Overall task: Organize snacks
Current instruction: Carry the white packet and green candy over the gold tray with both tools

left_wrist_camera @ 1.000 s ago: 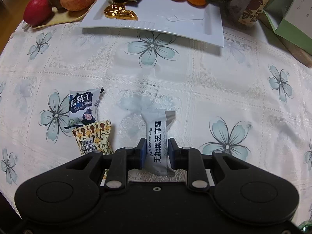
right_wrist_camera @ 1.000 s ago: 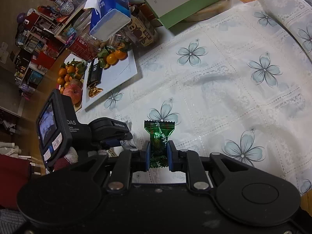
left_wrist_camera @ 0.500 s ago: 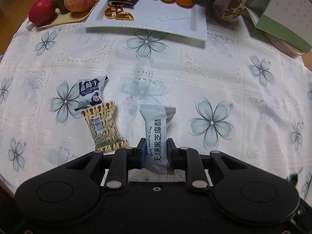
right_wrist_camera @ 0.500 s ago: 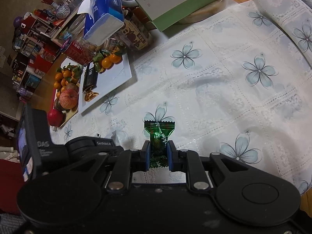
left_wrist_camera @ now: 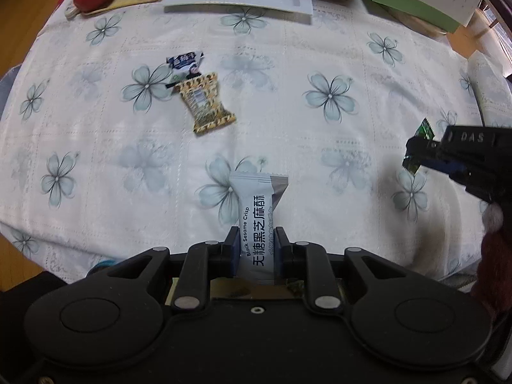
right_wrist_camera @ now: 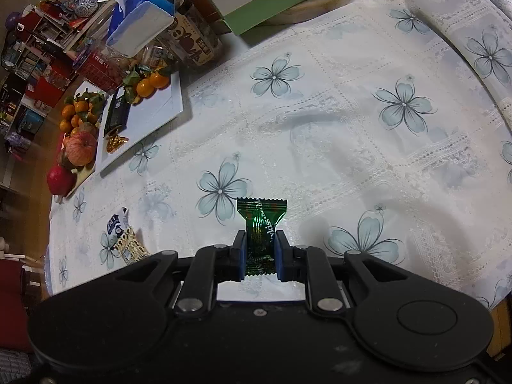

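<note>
Jaws of left gripper (left_wrist_camera: 255, 249) clamped on grey-white foil sesame-crisp packet (left_wrist_camera: 258, 220); right gripper (right_wrist_camera: 259, 254) pinched on shiny green foil candy (right_wrist_camera: 260, 227). Yellow patterned wrapped snack (left_wrist_camera: 204, 105) at eleven o'clock on counter (left_wrist_camera: 320, 64).

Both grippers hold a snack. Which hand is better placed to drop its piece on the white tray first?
Probably left. The left gripper, clamped on the sesame crisp, faces the white tray straight ahead. The right gripper, holding the green candy, has the tray off to its left.

Two wrist fisheyes, steeply downward above the floral tablecloth (left_wrist_camera: 320, 64); shared white tray (right_wrist_camera: 160, 108).
</note>
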`<state>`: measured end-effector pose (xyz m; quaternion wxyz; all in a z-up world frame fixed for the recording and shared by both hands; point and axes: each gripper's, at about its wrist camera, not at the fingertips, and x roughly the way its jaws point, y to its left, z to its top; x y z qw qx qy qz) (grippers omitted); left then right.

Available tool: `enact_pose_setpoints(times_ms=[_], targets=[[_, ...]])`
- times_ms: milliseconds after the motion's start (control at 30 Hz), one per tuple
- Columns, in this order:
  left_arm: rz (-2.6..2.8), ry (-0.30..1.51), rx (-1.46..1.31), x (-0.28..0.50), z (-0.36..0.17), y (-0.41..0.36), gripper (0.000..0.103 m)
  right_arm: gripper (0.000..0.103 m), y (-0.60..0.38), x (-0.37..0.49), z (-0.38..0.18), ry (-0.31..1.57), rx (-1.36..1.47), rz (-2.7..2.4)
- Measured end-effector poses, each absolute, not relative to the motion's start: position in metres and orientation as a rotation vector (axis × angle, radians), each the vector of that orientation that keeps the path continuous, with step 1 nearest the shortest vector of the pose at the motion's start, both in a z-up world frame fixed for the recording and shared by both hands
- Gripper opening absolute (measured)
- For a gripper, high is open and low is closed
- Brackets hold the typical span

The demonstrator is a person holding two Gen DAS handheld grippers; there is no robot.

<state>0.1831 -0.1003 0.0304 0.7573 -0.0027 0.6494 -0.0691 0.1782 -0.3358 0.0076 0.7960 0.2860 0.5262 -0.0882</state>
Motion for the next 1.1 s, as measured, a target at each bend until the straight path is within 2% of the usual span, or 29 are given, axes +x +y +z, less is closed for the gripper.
enact_pose_setpoints(times_ms=[300,567,1100], targets=[[-0.132,1.4,-0.02,0.129,0.035,-0.058,0.029,0.019,-0.319,0.147,0.012,1.089,0.536,-0.167],[-0.154,1.376,-0.048,0.103,0.031,-0.037,0.029,0.019,-0.282,0.065,0.021,1.015,0.543,-0.025],[-0.124,1.366,-0.093,0.077,0.009,-0.018,0.029,0.019,-0.231,-0.054,-0.008,1.136,0.581,-0.077]])
